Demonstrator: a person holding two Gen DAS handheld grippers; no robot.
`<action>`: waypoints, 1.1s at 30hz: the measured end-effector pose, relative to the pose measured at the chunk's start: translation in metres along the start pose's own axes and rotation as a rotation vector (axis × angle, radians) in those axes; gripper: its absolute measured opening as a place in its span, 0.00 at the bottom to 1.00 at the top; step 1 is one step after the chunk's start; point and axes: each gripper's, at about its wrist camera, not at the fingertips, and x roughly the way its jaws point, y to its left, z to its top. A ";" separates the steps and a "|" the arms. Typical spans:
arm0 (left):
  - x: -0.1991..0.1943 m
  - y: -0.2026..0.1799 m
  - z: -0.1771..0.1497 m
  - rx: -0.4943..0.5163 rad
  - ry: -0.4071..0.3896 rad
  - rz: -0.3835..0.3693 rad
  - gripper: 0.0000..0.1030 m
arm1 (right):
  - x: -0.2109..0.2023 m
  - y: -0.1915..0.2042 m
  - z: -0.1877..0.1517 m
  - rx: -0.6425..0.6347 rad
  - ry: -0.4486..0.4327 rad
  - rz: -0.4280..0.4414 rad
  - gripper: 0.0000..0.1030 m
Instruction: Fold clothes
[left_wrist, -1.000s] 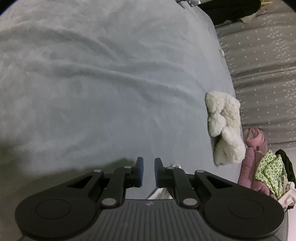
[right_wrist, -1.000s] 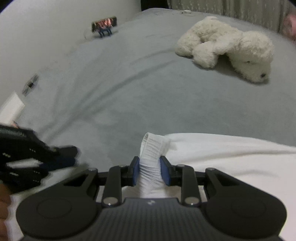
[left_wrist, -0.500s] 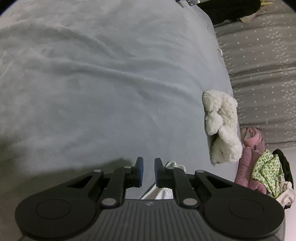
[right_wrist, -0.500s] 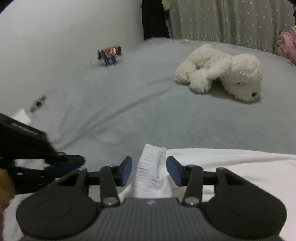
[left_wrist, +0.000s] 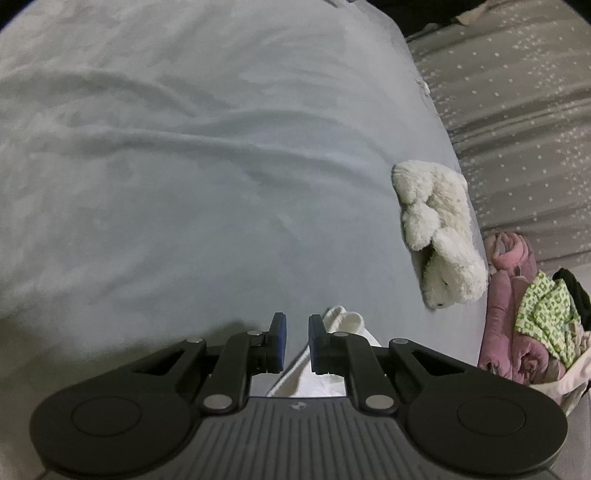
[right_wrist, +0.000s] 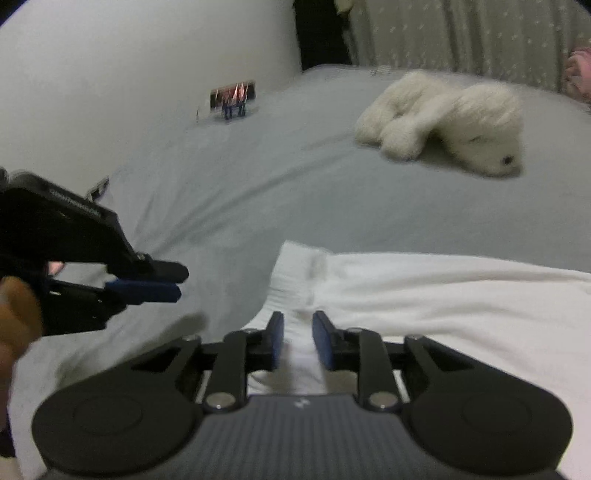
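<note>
A white garment (right_wrist: 443, 295) lies spread on the grey bed (right_wrist: 258, 192), its ribbed hem bunched toward me. My right gripper (right_wrist: 298, 332) has a fold of that hem between its blue pads, and its jaws are closing on it. In the left wrist view a corner of the white garment (left_wrist: 343, 321) peeks out just right of my left gripper (left_wrist: 293, 332). That gripper's jaws stand nearly together with nothing between them. The left gripper (right_wrist: 177, 282) also shows in the right wrist view, hovering left of the hem, held by a hand (right_wrist: 14, 310).
A white plush toy (left_wrist: 439, 236) lies near the bed's right edge, also seen as the plush toy (right_wrist: 450, 118) beyond the garment. A pile of pink and green clothes (left_wrist: 532, 325) sits off the bed by a dotted curtain (left_wrist: 517, 110). A small object (right_wrist: 232, 96) rests against the wall.
The right jaws spread off the hem fold, then came back together on it lower down. The left gripper moved closer to the hem in the right wrist view.
</note>
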 end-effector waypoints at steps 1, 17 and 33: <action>0.000 -0.005 -0.003 0.021 -0.001 -0.008 0.10 | -0.010 -0.008 -0.004 0.017 -0.002 -0.006 0.23; 0.055 -0.057 -0.056 0.323 0.109 0.044 0.11 | -0.052 -0.031 -0.032 -0.136 0.091 -0.061 0.42; 0.057 -0.036 -0.037 0.231 0.119 0.051 0.11 | -0.049 -0.036 -0.056 -0.130 0.203 -0.028 0.38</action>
